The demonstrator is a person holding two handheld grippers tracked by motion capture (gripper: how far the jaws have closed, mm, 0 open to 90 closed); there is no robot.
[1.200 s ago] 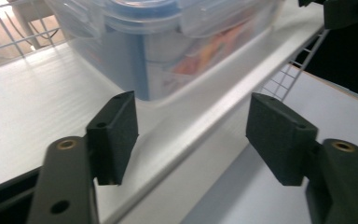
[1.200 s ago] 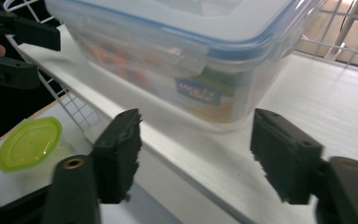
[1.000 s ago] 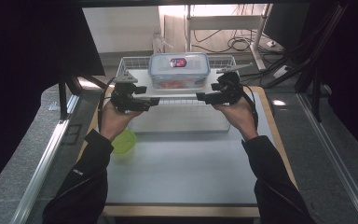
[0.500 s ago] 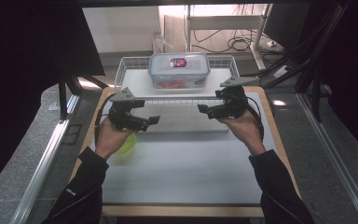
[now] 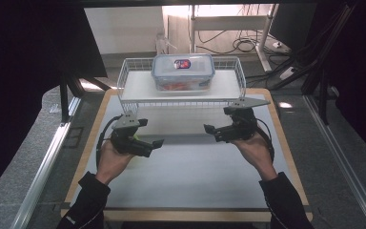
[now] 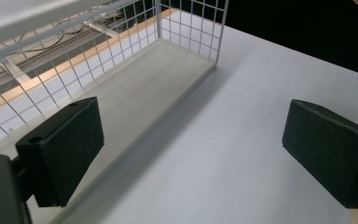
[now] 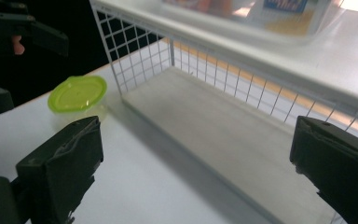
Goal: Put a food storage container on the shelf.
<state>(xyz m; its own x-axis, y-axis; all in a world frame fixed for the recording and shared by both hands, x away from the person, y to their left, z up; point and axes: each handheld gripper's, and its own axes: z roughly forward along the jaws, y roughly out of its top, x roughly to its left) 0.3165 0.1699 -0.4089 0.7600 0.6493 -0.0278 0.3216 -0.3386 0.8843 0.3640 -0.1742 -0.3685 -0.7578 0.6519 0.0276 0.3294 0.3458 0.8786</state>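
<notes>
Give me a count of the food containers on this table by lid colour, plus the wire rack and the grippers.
Clear lid, blue rim: 1, the storage box on top of the wire rack.
Green lid: 1, the small round tub on the table beside the rack.
Wire racks: 1.
Grippers: 2, the left gripper and the right gripper, both empty.
Total: 5.

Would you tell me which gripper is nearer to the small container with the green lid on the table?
Left. The left gripper hovers right over the green-lidded container, hiding most of it from above; the right gripper is across the table, well away from it.
</notes>
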